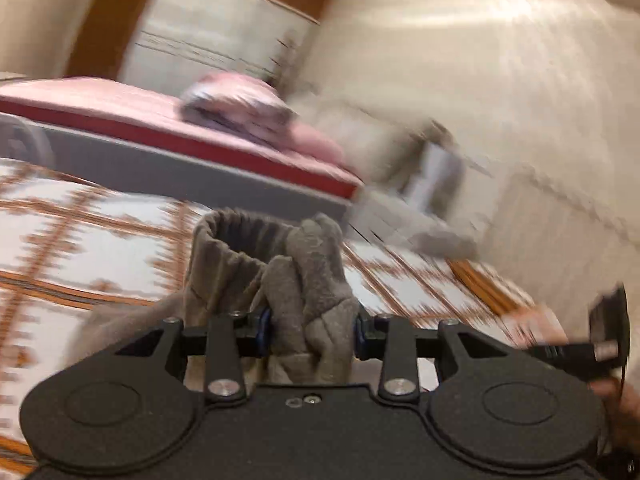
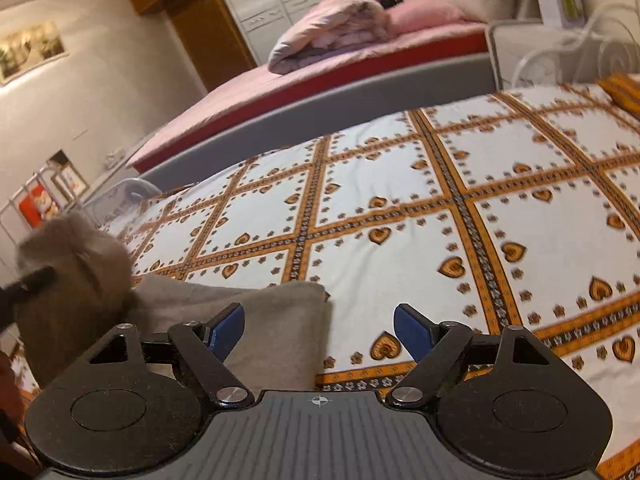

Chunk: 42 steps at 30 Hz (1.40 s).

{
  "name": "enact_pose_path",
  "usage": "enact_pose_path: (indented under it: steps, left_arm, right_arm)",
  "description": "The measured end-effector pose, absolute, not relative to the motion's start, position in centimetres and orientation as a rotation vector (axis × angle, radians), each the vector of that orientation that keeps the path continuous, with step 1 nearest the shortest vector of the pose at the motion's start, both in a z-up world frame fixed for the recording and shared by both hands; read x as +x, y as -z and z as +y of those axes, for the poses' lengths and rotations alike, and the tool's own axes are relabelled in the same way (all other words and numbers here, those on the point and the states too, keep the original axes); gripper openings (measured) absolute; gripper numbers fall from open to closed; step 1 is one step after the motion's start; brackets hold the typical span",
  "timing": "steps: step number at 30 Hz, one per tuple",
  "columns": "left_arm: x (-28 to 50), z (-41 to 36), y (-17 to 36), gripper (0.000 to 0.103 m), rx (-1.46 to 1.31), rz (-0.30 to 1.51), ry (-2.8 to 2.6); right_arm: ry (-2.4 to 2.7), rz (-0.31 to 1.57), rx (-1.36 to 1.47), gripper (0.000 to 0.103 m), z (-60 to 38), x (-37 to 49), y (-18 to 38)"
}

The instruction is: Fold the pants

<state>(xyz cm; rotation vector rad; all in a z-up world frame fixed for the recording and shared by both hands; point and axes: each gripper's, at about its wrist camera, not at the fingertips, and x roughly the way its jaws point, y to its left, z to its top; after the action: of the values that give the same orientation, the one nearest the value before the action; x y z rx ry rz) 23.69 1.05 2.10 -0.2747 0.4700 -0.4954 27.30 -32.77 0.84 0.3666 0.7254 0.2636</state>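
Note:
The grey fleece pants (image 1: pixel 276 272) are bunched between the fingers of my left gripper (image 1: pixel 312 332), which is shut on them and holds them lifted above the patterned bedspread (image 1: pixel 80 240); the left wrist view is motion-blurred. In the right wrist view, part of the pants (image 2: pixel 256 320) lies flat on the bedspread (image 2: pixel 400 208) at the lower left, and another part hangs lifted at the far left beside the other gripper. My right gripper (image 2: pixel 320 332) is open and empty, with its left finger over the flat cloth's edge.
A second bed with a pink sheet, folded blanket (image 2: pixel 332 32) and pillow stands beyond the bedspread. A white metal bed frame (image 2: pixel 580 40) is at the right. A wardrobe and cream walls are behind.

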Motion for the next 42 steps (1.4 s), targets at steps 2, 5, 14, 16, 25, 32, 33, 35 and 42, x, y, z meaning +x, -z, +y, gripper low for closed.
enact_pose_path:
  steps: [2, 5, 14, 16, 25, 32, 33, 35, 42]
  left_arm:
    - [24.2, -2.9, -1.3, 0.027, -0.187, 0.502, 0.543]
    - [24.6, -7.7, -0.1, 0.035, -0.114, 0.544, 0.642]
    - [25.1, -8.3, 1.8, 0.052, -0.162, 0.646, 0.691]
    - [26.1, -6.9, 1.8, 0.051, -0.187, 0.643, 0.613]
    - [25.6, -3.8, -0.8, 0.050, -0.166, 0.632, 0.390]
    - [25.8, 0.6, -0.1, 0.050, -0.196, 0.713, 0.219]
    - [25.9, 1.3, 0.1, 0.050, -0.203, 0.725, 0.198]
    - [26.0, 2.7, 0.4, 0.050, -0.221, 0.742, 0.165]
    - [25.9, 6.8, 1.1, 0.050, -0.276, 0.781, 0.100]
  right_arm:
    - [-0.250, 0.713, 0.387, 0.082, -33.8, 27.0, -1.0]
    - [-0.215, 0.720, 0.428, 0.082, -35.4, 26.7, -0.8]
    - [-0.181, 0.738, 0.531, 0.082, -38.3, 25.6, -0.3]
    - [-0.195, 0.738, 0.536, 0.082, -37.9, 25.5, -0.3]
    - [-0.301, 0.778, 0.494, 0.082, -33.7, 25.9, 0.2]
    - [-0.371, 0.819, 0.468, 0.082, -30.7, 26.6, 1.0]
    - [-0.378, 0.824, 0.477, 0.081, -30.5, 26.8, 1.1]
    - [-0.374, 0.847, 0.477, 0.081, -30.0, 27.3, 1.5]
    - [-0.341, 0.889, 0.516, 0.081, -29.4, 28.8, 2.8]
